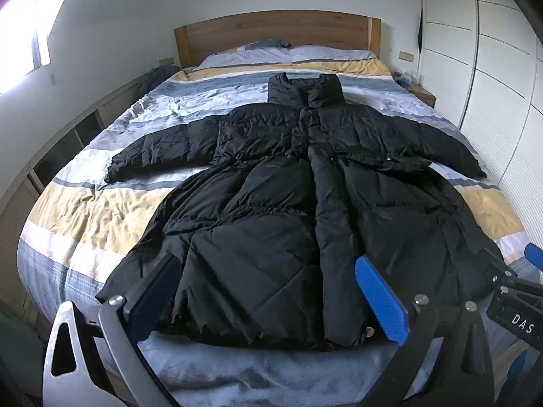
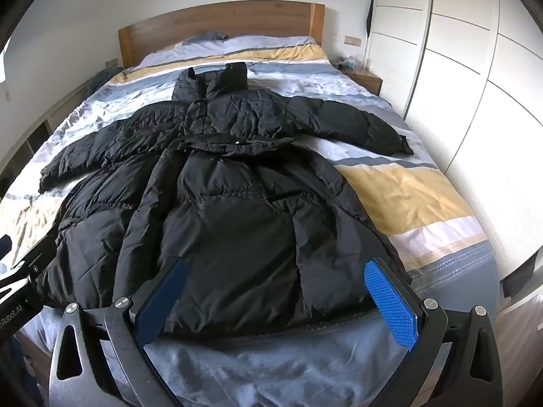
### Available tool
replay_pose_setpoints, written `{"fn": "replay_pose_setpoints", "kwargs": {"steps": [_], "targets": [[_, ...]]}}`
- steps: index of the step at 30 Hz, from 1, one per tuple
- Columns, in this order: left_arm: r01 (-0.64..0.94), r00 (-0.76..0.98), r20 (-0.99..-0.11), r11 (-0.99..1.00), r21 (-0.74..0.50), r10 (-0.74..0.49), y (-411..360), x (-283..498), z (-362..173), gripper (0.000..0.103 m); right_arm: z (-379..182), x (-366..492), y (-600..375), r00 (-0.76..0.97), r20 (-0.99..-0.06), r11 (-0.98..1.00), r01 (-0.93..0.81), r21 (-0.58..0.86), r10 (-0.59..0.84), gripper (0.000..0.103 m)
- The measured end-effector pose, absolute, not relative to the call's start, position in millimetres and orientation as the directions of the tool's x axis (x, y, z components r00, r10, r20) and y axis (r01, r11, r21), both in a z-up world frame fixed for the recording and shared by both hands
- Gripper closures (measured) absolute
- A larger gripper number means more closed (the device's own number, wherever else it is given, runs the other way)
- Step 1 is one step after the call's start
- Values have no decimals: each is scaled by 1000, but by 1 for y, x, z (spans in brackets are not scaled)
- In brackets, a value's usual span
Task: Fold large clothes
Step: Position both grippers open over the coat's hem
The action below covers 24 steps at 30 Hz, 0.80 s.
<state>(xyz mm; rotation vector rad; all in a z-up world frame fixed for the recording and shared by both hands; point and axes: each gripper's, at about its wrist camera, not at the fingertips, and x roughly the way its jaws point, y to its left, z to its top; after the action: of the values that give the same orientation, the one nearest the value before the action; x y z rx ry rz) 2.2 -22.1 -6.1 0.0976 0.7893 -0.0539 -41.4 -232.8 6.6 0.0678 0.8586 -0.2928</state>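
Note:
A long black puffer coat [image 1: 271, 203] lies flat and face up on the bed, collar toward the headboard, both sleeves spread out to the sides. It also shows in the right wrist view [image 2: 220, 210]. My left gripper [image 1: 268, 271] is open and empty, held above the coat's hem at the foot of the bed. My right gripper [image 2: 275, 274] is open and empty, held above the hem's right part. The right gripper's body shows at the right edge of the left wrist view [image 1: 519, 308].
The bed [image 1: 88, 210] has a striped blue, white and yellow cover and a wooden headboard [image 1: 271, 30]. A white wardrobe [image 2: 475, 84] runs along the right side. A small nightstand [image 2: 366, 79] stands by the headboard. Low shelves [image 1: 57, 149] line the left wall.

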Motion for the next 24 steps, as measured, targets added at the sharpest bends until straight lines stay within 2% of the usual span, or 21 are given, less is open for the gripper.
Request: {"fn": "replay_pose_setpoints", "kwargs": {"steps": [13, 18, 24], "targets": [[116, 684, -730, 990, 84, -18, -40, 13, -21, 0, -1, -32, -240, 609, -758, 956, 288, -63, -233, 1], [122, 653, -756, 992, 33, -55, -33, 25, -32, 0, -10, -21, -243, 594, -771, 957, 282, -67, -229, 1], [120, 656, -753, 992, 44, -46, -33, 34, -37, 0, -19, -11, -246, 578, -784, 958, 277, -72, -227, 1]]}}
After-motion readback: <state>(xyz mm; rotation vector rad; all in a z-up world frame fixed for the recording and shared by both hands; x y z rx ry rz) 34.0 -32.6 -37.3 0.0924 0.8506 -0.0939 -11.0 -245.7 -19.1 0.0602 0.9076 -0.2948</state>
